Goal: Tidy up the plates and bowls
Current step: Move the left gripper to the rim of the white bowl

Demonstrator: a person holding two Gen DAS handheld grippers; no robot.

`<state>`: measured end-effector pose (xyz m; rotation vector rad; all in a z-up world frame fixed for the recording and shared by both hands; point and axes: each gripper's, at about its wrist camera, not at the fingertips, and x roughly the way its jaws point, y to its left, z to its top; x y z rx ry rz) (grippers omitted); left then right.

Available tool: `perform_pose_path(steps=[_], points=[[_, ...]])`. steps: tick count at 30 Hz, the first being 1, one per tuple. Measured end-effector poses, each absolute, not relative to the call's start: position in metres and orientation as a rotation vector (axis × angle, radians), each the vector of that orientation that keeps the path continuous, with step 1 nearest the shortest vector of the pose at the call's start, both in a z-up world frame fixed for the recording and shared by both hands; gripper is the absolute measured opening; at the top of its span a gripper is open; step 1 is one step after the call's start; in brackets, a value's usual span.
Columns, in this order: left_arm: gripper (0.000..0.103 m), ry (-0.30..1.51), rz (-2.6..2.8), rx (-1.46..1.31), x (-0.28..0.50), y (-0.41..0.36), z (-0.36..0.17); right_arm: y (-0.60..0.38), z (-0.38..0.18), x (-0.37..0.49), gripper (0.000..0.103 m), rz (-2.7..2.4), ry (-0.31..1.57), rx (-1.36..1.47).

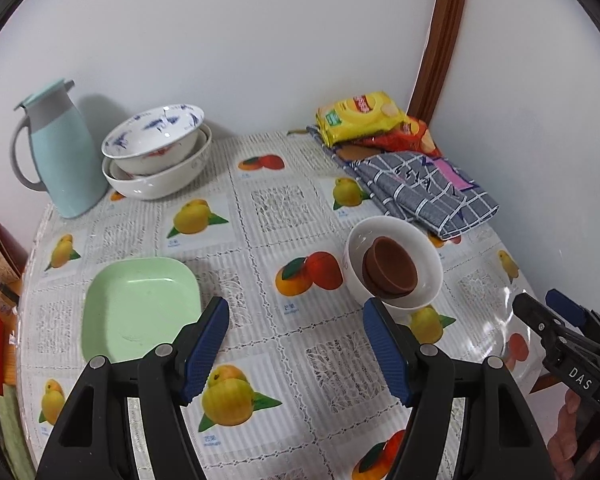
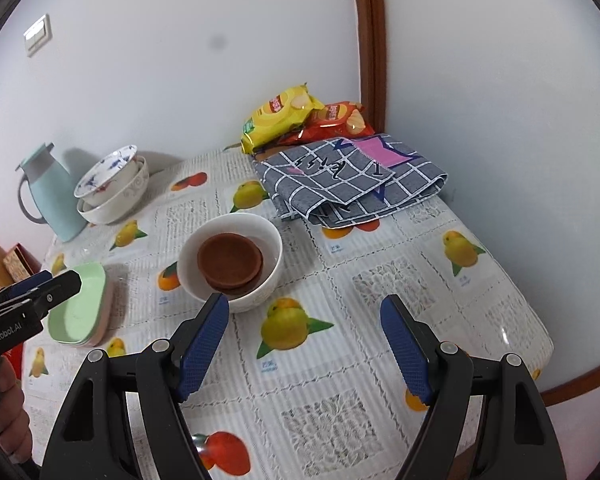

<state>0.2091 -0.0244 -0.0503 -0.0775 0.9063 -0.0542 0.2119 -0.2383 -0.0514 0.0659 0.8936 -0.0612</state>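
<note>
The right tool (image 2: pixel 304 344) hangs wide open and empty above the fruit-patterned tabletop (image 2: pixel 380 264). At 11 o'clock from it sits a round white ceramic bowl (image 2: pixel 268 276) holding stacked brown saucers (image 2: pixel 230 260). At 9 o'clock lie square pale-green plastic plates (image 2: pixel 82 304), with the left tool (image 2: pixel 40 284) over them. Nested white porcelain bowls (image 2: pixel 112 188) and a light-blue jug (image 2: pixel 56 196) stand at 10 o'clock.

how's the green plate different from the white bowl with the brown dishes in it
The green plate is squarish and shallow; the white bowl is round and deep. The green plate looks bare on top and, in the right wrist view, sits on a pink one, while the white bowl holds stacked brown dishes. Both rest upright on the tablecloth.
</note>
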Motion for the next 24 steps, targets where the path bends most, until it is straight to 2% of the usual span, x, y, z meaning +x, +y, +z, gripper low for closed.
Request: perform_pose_path(steps=[13,24], points=[[0.068,1.008,-0.078,-0.103,0.257,-0.038,-0.086,-0.236,-0.087,0.27,0.078,-0.054,0.964,0.041],[0.068,1.049,-0.093,-0.087,0.29,-0.054,-0.103,-0.239,-0.105,0.299,0.071,-0.034,0.998,0.059]])
